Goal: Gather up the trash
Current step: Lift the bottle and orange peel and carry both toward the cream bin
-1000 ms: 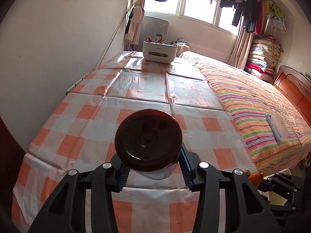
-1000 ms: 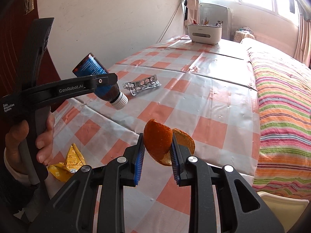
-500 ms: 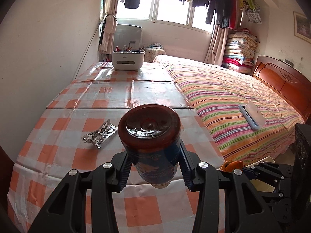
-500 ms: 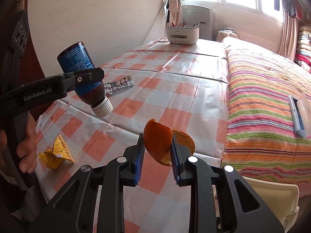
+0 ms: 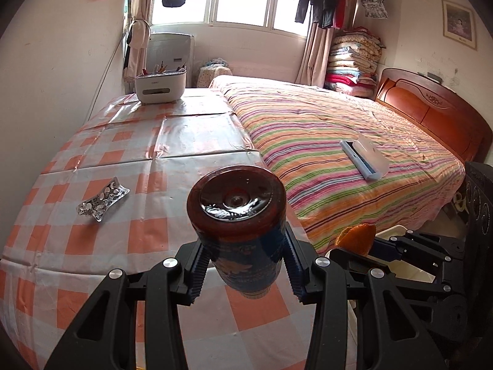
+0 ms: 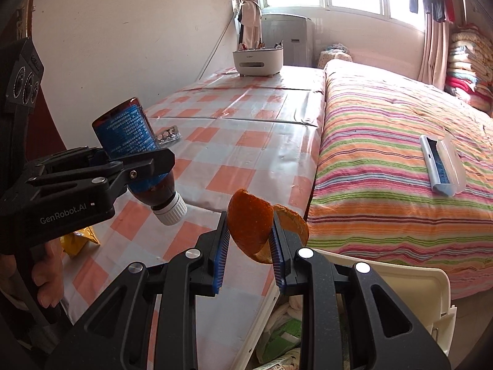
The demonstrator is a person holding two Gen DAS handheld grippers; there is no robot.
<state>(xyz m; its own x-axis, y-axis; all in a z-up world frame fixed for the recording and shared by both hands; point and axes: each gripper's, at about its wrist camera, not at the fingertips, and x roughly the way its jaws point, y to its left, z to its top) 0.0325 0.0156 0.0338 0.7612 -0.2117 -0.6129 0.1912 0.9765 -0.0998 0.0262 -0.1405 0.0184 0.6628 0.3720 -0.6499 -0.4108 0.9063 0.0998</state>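
My left gripper (image 5: 243,265) is shut on a brown medicine bottle (image 5: 237,215) with a blue label, held cap down above the checked table's near right corner; it also shows in the right wrist view (image 6: 135,151). My right gripper (image 6: 249,246) is shut on a piece of orange peel (image 6: 251,226), held over the open white trash bin (image 6: 409,280) beside the table; the peel also shows in the left wrist view (image 5: 356,234). A silver blister pack (image 5: 103,199) lies on the table. A yellow wrapper (image 6: 81,237) lies at the table's near edge.
The checked table (image 5: 172,141) runs along the left wall with a white pen holder (image 5: 160,86) at its far end. A striped bed (image 5: 339,141) adjoins the table's right side, with a white and blue lint brush (image 5: 365,158) on it. The bin holds paper waste (image 6: 286,330).
Both grippers have swung to the right with their loads. The bottle has moved toward the table's right corner, and the peel now hangs over the bin, which has come into view.
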